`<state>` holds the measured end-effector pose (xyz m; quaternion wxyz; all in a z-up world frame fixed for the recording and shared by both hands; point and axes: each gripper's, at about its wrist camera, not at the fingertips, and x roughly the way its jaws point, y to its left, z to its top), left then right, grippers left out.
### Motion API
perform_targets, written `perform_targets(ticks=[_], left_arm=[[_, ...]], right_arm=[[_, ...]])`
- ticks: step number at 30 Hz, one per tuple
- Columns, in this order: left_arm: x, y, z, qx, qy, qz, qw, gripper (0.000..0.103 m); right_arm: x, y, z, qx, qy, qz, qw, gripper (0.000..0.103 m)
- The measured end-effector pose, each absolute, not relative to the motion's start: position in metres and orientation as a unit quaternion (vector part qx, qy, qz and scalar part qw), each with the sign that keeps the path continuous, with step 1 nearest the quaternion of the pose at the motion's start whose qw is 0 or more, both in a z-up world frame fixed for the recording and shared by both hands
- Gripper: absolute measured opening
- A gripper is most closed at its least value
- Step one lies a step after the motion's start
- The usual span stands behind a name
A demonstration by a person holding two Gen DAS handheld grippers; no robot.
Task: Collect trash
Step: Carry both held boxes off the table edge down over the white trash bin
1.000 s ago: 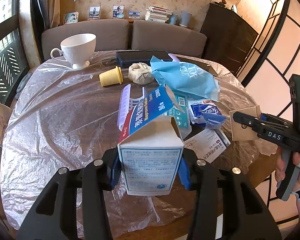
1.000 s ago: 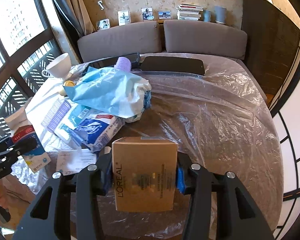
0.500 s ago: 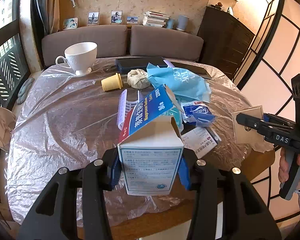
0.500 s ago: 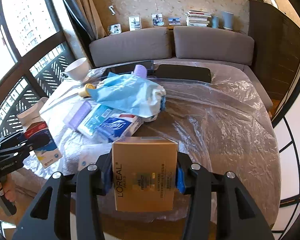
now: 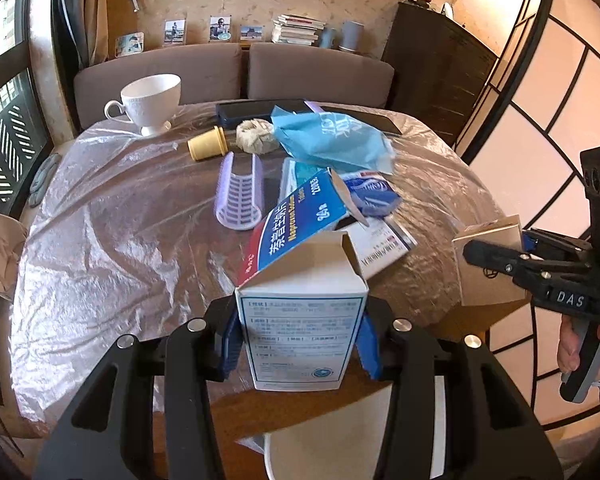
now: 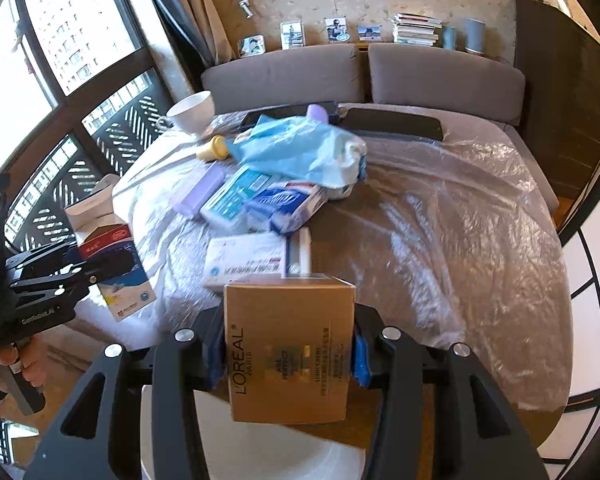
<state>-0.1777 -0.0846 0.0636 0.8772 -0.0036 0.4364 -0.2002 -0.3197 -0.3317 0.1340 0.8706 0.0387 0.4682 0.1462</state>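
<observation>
My left gripper (image 5: 300, 342) is shut on an opened white and blue medicine box (image 5: 300, 320), held above the near edge of the round table (image 5: 100, 240). My right gripper (image 6: 286, 356) is shut on a gold L'Oreal box (image 6: 288, 352), also over the near table edge. From the left wrist view, the gold box (image 5: 488, 264) shows at the right; from the right wrist view, the medicine box (image 6: 112, 256) shows at the left. More trash lies mid-table: a blue plastic bag (image 5: 332, 140), a tissue pack (image 5: 370, 198), a flat white box (image 6: 248, 260), a paper wad (image 5: 256, 138).
A white teacup (image 5: 152, 100), a yellow cap (image 5: 206, 146), a lilac ridged tray (image 5: 240, 192) and dark flat devices (image 6: 392, 124) sit on the plastic-covered table. A white rounded rim (image 6: 260, 456) shows below the grippers. A sofa (image 5: 236, 72) stands behind; a window is at left.
Both grippers have drawn back from the table toward its near edge and risen slightly, each keeping its box. A white rim has come into view below them.
</observation>
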Motion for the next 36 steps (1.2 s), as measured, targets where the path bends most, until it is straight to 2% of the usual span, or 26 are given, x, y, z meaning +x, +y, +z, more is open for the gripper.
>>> perform_targets(ticks=[19,36], left_arm=[[-0.23,-0.102,0.063,0.019,0.449,-0.248,0.858,0.048],[-0.277,-0.114,0.033,0.047,0.501,-0.284,0.816,0.048]], right_arm=[[-0.367,-0.321,0.13,0.046,0.5,0.191,0.843,0.047],[-0.401,-0.318,0.101,0.045,0.55,0.206,0.808,0.047]])
